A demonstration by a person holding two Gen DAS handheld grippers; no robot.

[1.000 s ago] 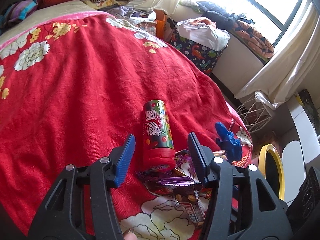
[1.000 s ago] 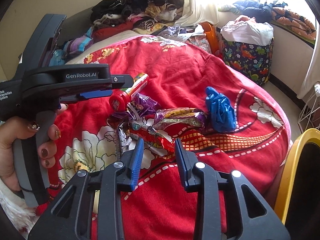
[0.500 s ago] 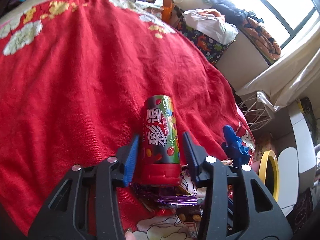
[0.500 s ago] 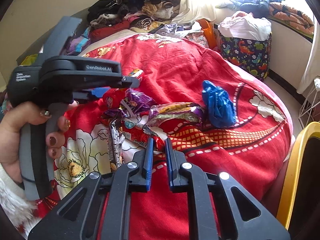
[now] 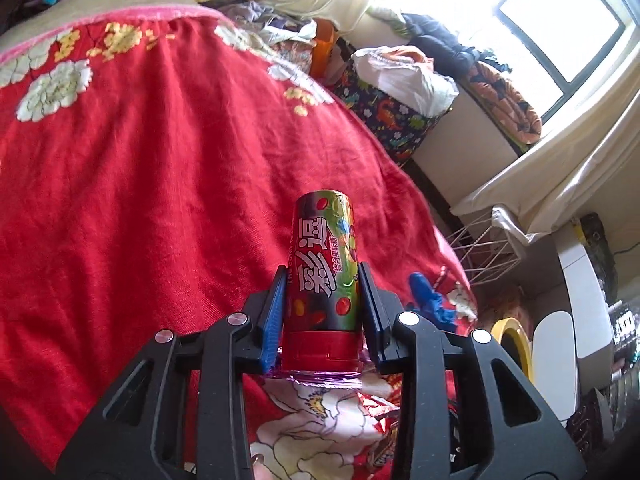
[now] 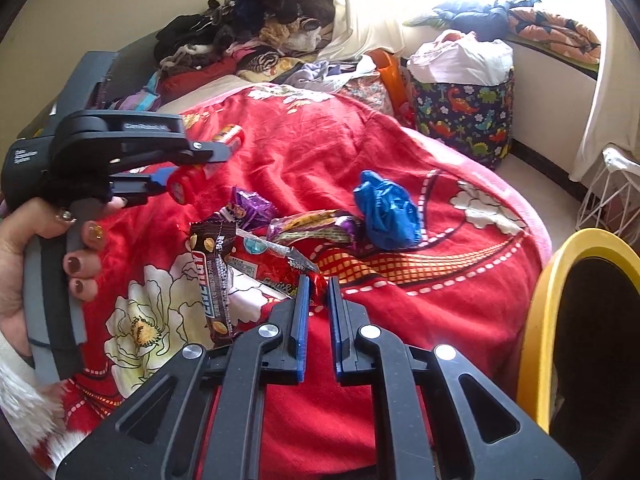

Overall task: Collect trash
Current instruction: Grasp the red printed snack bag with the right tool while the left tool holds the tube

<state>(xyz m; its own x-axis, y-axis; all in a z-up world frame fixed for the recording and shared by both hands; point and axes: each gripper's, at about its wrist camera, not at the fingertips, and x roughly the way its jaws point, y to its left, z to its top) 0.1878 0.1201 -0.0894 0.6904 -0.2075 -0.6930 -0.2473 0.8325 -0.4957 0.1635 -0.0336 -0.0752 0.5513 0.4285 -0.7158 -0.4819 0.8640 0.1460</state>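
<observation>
A candy tube [image 5: 322, 224] with a red cap stands between the blue pads of my left gripper [image 5: 322, 268], whose jaws are closing and press on its sides; it is held off the red blanket [image 5: 160, 200]. From the right wrist view the left gripper [image 6: 200, 160] is seen in a hand, with the tube [image 6: 230, 136] in it. My right gripper [image 6: 318, 282] is shut on a corner of a red wrapper [image 6: 264, 268]. Beside it lie a brown bar wrapper [image 6: 214, 276], purple wrappers [image 6: 252, 208] and a crumpled blue bag [image 6: 388, 212].
A yellow-rimmed bin [image 6: 536, 320] stands at the bed's right edge. A dinosaur-print basket [image 6: 464, 120] and a white wire basket [image 6: 612, 196] stand on the floor beyond. Clothes [image 6: 248, 28] are piled at the head of the bed.
My left gripper moved over the tube, closed on it and lifted it off the wrappers. My right gripper went from open to shut on the red wrapper's corner.
</observation>
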